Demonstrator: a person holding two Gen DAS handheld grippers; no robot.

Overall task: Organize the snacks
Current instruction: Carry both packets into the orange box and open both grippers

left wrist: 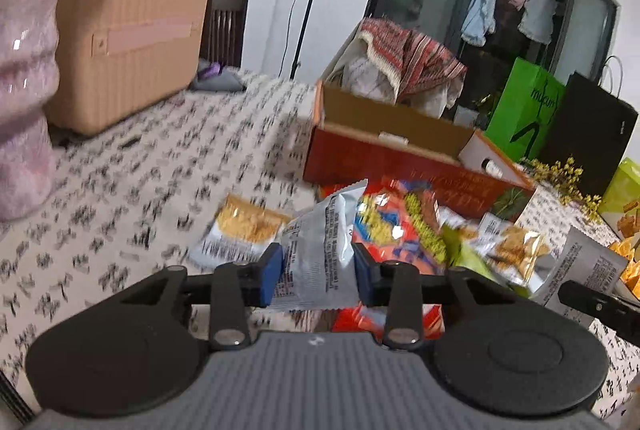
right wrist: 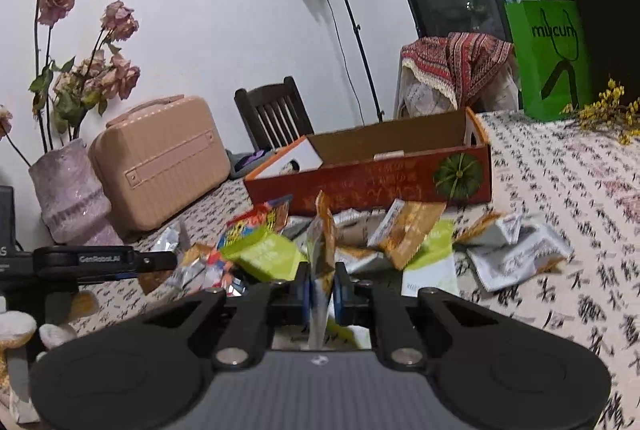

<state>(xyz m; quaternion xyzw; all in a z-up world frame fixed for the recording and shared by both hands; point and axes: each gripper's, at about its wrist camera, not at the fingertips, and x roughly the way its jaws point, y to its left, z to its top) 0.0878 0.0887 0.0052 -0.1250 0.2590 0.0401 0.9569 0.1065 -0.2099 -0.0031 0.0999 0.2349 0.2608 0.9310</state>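
The left gripper [left wrist: 318, 272] is clamped on a silver snack packet [left wrist: 316, 254], its blue pads pressing both sides. The right gripper [right wrist: 322, 292] is pinched tight on a thin orange-and-silver packet [right wrist: 322, 250] held edge-on. Both packets are lifted just above the snack pile [right wrist: 360, 242] lying on the calligraphy-print tablecloth [right wrist: 560, 165], in front of the open red cardboard box [right wrist: 372, 181].

Only the right wrist view shows the dried roses [right wrist: 80, 69] and the pumpkin picture on the box front. "GenRobot.AI" reads on the left gripper's side there. The green paper bag [left wrist: 524, 109] reads "mucum".
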